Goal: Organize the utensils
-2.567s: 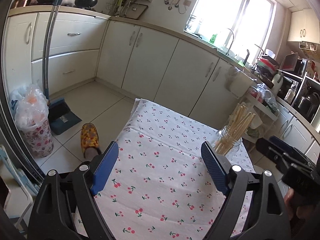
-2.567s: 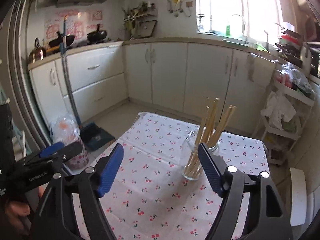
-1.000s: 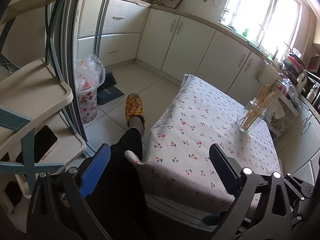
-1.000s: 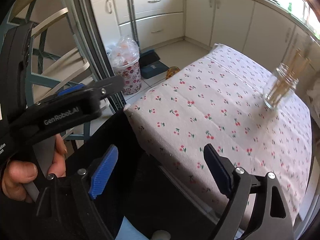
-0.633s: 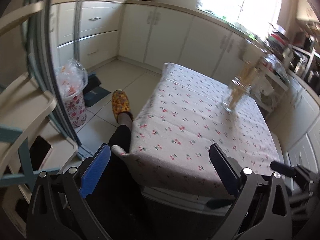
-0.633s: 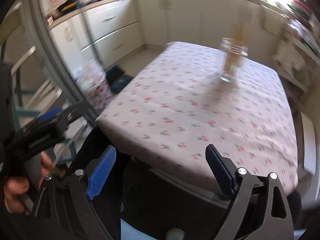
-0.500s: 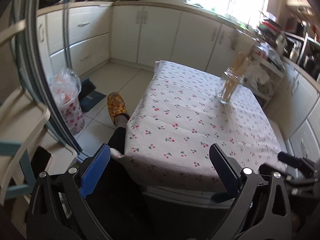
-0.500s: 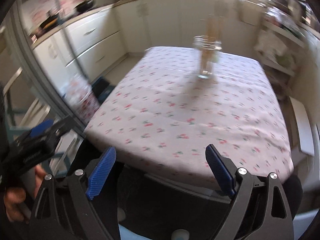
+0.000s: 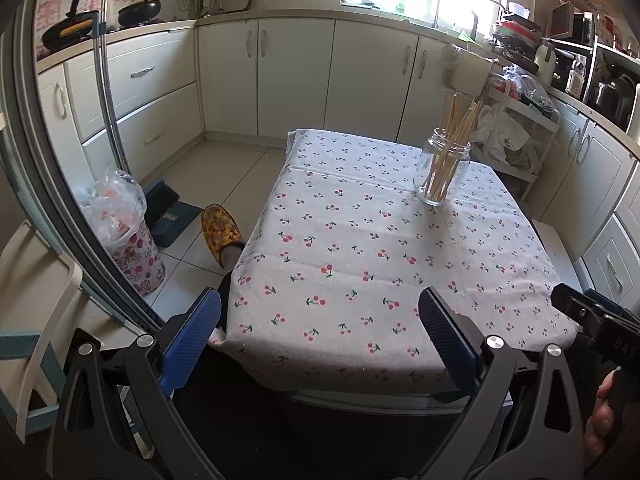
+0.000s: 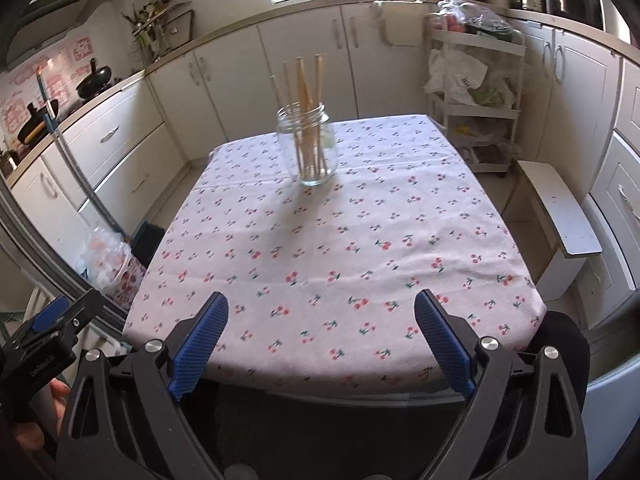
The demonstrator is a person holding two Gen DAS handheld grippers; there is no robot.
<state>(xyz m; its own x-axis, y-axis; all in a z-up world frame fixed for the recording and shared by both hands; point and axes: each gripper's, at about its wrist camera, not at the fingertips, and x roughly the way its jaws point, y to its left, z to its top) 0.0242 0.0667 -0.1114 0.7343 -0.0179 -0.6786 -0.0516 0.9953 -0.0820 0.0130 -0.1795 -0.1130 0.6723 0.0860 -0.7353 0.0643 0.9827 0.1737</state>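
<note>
A clear glass jar [image 9: 442,172] holding several wooden chopsticks [image 9: 460,120] stands upright on the far part of the table with the cherry-print cloth [image 9: 340,240]. My left gripper [image 9: 318,304] hovers open over the near edge, nothing between its blue pads. In the right wrist view the jar [image 10: 310,148] and chopsticks [image 10: 304,84] sit straight ahead, far from my right gripper [image 10: 320,304]. Its jaws are opening with nothing between them. Each gripper shows at the edge of the other's view: the right [image 9: 592,316], the left [image 10: 52,328].
A person's leg and a yellow slipper [image 9: 220,232] are at the table's left side. A floral bin with a plastic bag [image 9: 120,232] and a dustpan [image 9: 168,216] stand on the floor. A white stool [image 10: 560,216] and a storage rack [image 10: 472,92] flank the right.
Both views have rolled level and swung round to face the table squarely; the jar now appears upright and nearer the middle. The right jaws have spread slightly wider.
</note>
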